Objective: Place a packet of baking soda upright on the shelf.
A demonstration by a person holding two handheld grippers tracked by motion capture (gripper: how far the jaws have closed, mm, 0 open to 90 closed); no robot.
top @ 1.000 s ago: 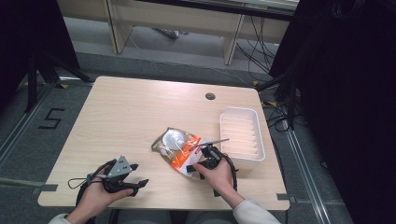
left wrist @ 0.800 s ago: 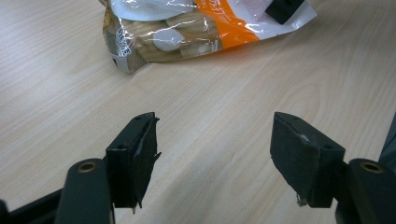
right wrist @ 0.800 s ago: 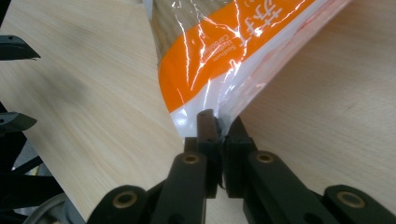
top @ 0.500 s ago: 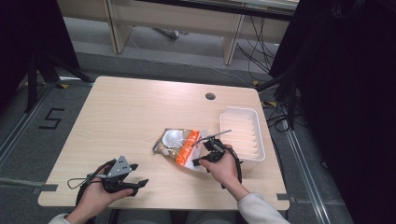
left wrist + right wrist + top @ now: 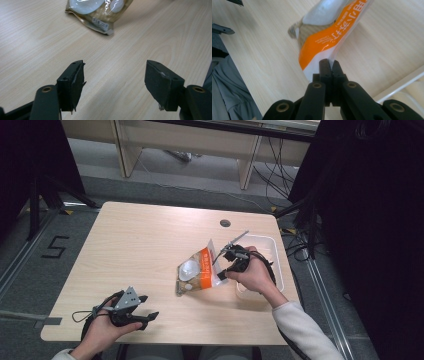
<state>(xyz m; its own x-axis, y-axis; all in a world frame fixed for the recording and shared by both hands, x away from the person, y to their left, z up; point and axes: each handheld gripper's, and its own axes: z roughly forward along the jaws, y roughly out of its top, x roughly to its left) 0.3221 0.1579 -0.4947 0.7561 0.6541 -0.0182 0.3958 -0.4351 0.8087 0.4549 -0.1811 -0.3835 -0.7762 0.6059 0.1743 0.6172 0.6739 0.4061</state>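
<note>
My right gripper (image 5: 329,65) pinches the snack bag (image 5: 329,32) by its edge. My left gripper (image 5: 115,83) stands spread, the bag ahead of it.

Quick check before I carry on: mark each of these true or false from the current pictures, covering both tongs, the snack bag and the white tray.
1. The right tongs are shut on the snack bag. True.
2. The left tongs are gripping the bag's lower corner. False: their jaws stand open over bare table, with the bag farther off.
3. The bag lies inside the white tray. False: it is over the tabletop, beside the tray.
4. The bag carries an orange band with printed characters. True.
5. The left tongs sit near the table's front edge, at the person's left. True.
</note>
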